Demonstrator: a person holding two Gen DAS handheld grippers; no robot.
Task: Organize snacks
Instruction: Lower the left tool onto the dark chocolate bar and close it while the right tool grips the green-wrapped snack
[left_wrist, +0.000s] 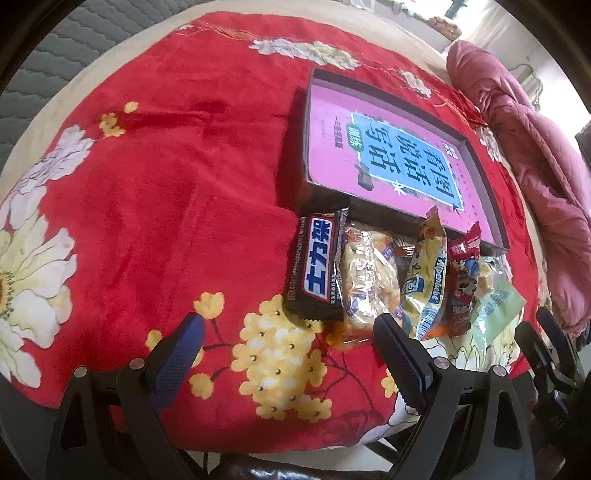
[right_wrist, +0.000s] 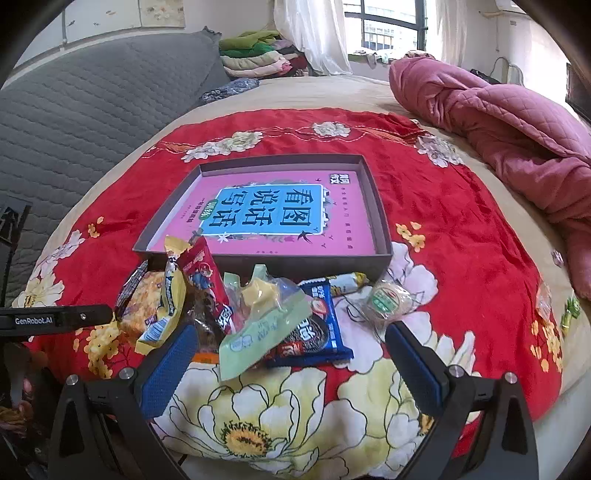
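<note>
nothing picked yet: both grippers, left (left_wrist: 288, 354) and right (right_wrist: 291, 363), jaws wide and empty; next, grab a snack (right_wrist: 258, 325) before the box (right_wrist: 380, 221)

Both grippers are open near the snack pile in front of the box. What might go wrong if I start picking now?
1. The snacks overlap: the pale green packet lies on the blue packet, so a pinch may lift two.
2. The red blanket is soft and wrinkled; fingers may snag the fabric.
3. The right gripper and left gripper sit close and might collide.
</note>
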